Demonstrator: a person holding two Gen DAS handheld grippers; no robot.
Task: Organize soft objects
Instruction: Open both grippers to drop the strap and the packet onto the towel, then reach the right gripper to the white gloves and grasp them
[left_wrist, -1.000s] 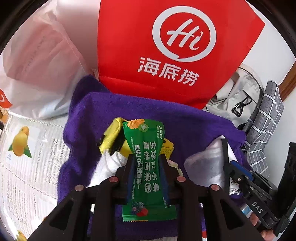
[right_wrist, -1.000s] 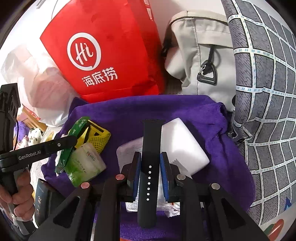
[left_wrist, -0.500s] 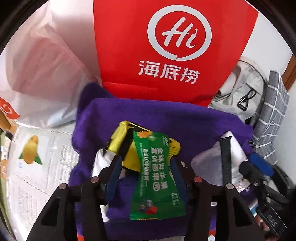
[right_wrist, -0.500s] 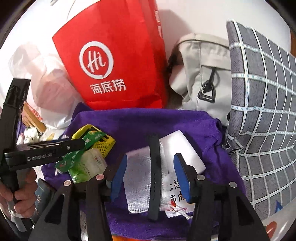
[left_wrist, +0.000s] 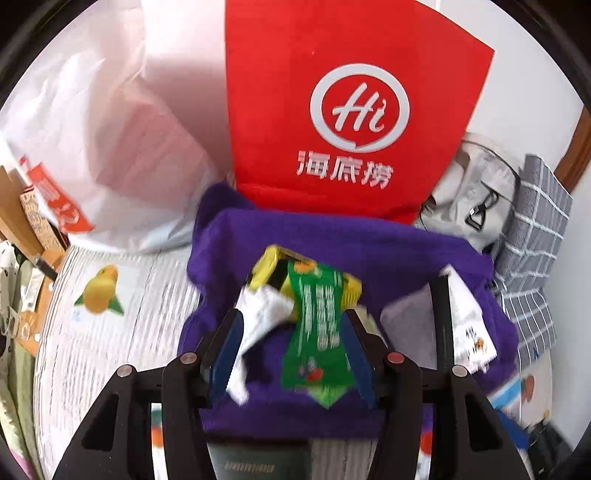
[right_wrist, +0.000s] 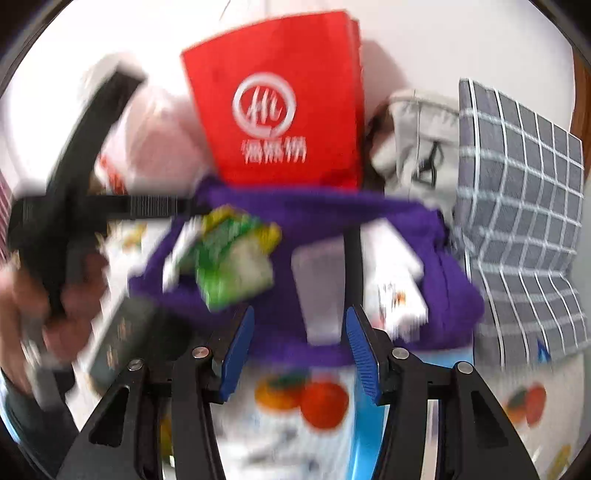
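While the purple towel (left_wrist: 332, 240) is lying spread in front of the red bag (left_wrist: 332, 92), the left gripper (left_wrist: 291, 354) is hanging over it with its fingers parted, the green packet (left_wrist: 317, 332) lying loose between them on the towel, gripped by neither. The black strap (left_wrist: 441, 325) is resting on white packets to the right. The right gripper (right_wrist: 299, 347) is closing its fingers with nothing between them, near the towel's front edge.
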